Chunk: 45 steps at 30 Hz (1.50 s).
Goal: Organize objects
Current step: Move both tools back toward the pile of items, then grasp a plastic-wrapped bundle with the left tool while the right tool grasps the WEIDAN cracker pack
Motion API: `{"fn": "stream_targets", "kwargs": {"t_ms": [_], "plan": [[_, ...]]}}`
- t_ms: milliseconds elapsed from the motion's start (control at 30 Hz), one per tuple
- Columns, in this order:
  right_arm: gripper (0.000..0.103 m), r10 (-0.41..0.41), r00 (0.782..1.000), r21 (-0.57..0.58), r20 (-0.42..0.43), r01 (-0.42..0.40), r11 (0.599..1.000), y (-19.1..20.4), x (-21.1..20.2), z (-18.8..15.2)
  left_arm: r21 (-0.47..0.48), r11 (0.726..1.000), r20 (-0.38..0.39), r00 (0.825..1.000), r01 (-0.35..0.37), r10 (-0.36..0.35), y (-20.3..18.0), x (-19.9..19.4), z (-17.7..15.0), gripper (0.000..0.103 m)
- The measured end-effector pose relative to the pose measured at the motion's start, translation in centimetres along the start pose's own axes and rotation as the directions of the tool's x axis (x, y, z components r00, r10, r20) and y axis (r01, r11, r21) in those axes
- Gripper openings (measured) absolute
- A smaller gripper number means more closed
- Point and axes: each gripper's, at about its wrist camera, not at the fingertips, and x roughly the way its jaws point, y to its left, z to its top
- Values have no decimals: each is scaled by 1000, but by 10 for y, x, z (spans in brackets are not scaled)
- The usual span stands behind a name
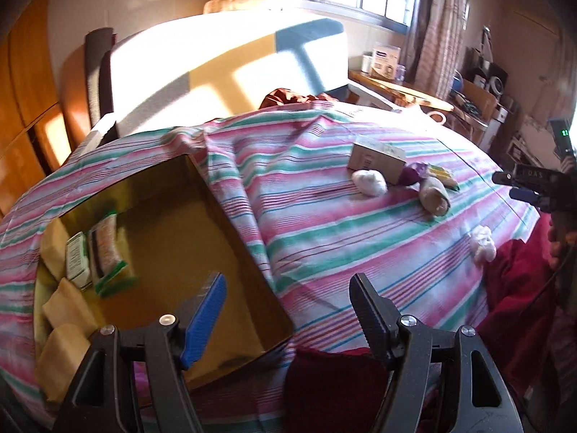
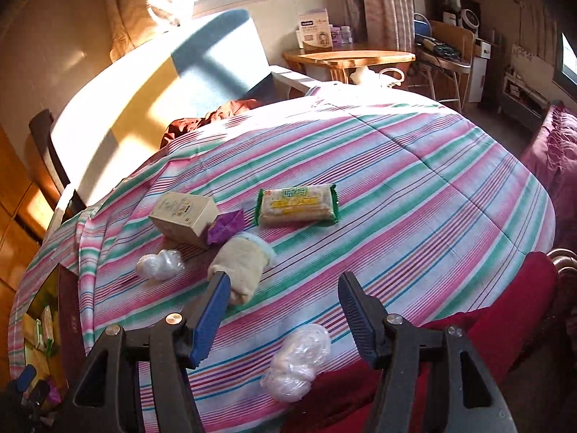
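While both grippers hang empty over the striped bed cover, the loose things lie well apart from the open tin box at the near left. The left gripper stands fairly wide above the box's near right corner; the right gripper is also parted, nothing between its fingers. Ahead of it lie a rolled sock, a small carton, a purple wrapper, a green snack pack and two plastic bundles — one sits near the cover's near edge. I judge that bundle likeliest to slide off if nudged — crinkly film gives little hold. The soft cover may also bunch under a low pinch, and the sock, touching the wrapper, may drag it along.
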Motion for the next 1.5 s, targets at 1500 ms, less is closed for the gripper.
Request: {"fn": "stream_targets", "kwargs": {"t_ms": [1500], "plan": [[60,251,968,190,-4,-245,951,-33,7,-6,114,960,-169,957,257,-236,-119,122,21,34]]}}
